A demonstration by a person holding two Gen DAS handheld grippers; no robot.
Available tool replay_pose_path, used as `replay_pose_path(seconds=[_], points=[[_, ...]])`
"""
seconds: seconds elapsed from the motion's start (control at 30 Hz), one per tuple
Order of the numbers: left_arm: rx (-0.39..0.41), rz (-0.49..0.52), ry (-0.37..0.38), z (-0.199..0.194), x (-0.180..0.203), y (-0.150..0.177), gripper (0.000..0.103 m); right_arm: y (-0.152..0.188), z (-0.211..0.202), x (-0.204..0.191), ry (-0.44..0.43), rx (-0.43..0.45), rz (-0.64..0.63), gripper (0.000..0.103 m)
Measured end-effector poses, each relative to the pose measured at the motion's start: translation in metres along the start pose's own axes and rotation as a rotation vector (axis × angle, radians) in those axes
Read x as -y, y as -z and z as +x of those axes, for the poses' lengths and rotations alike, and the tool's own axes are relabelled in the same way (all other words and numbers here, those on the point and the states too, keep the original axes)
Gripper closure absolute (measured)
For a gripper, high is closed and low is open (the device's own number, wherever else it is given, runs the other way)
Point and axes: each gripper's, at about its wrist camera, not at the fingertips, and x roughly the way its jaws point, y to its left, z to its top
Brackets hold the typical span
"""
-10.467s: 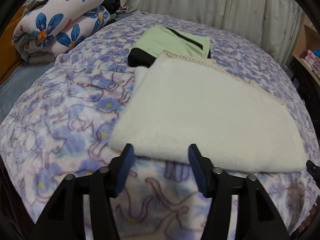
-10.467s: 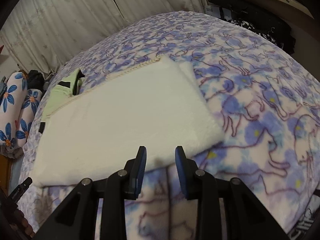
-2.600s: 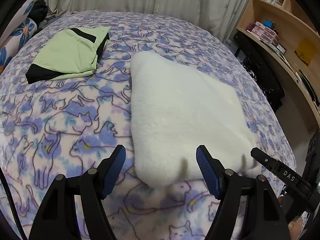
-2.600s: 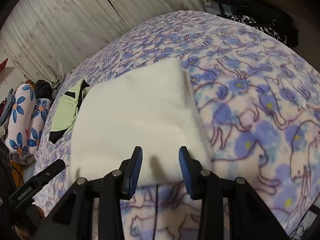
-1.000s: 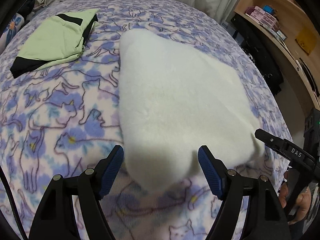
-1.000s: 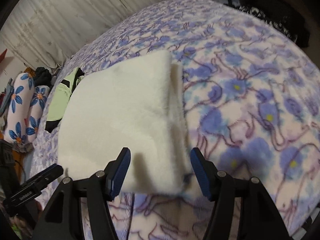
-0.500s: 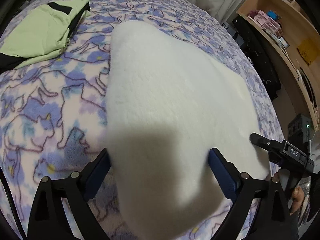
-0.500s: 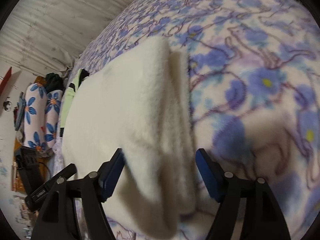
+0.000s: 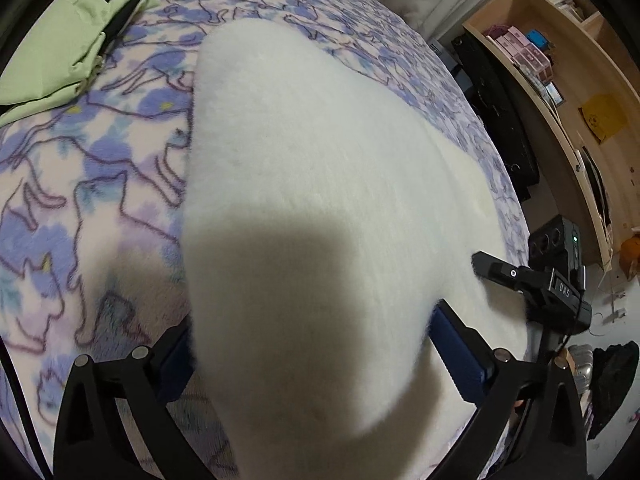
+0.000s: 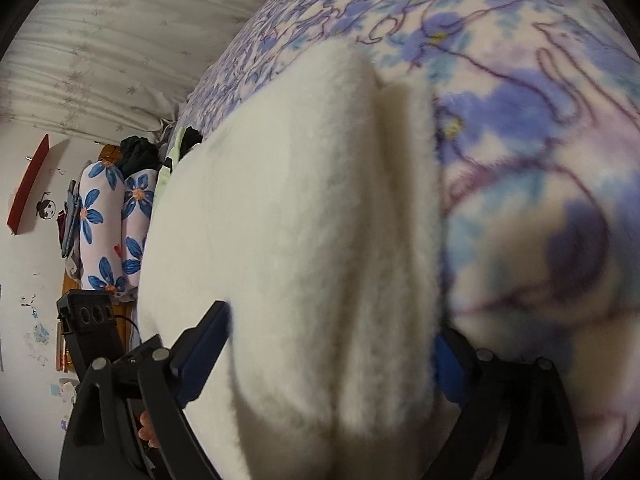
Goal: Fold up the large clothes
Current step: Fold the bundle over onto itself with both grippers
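Fluffy matt cream fleece garment (image 9: pixel 320 168), soft printed plush bedspread (image 9: pixel 80 200), matt black plastic left tool (image 9: pixel 312 352), smooth wooden shelves (image 9: pixel 576 92)

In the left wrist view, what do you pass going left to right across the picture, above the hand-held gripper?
Green garment → cat-print bedspread → white blanket → right hand-held gripper → wooden shelves.
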Motion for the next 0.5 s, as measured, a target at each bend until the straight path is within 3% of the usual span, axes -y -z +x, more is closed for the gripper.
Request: replay_pose_path(seconds=[0.27,0.37,0.5], points=[[-0.069,-0.033,0.083,0.016,-0.006,-0.01,0.0,0.001,0.002,-0.002,-0.012,0.024,-0.033,0.017],[-0.075,-0.037,0.083,0.019,-0.004,-0.01,0.0,0.003,-0.001,-0.005,-0.051,0.025,-0.025,0.035],[-0.043,-0.015,0.05,0.014,0.006,-0.008,0.005,0.007,-0.008,-0.016,-0.043,0.049,-0.048,0.051]])
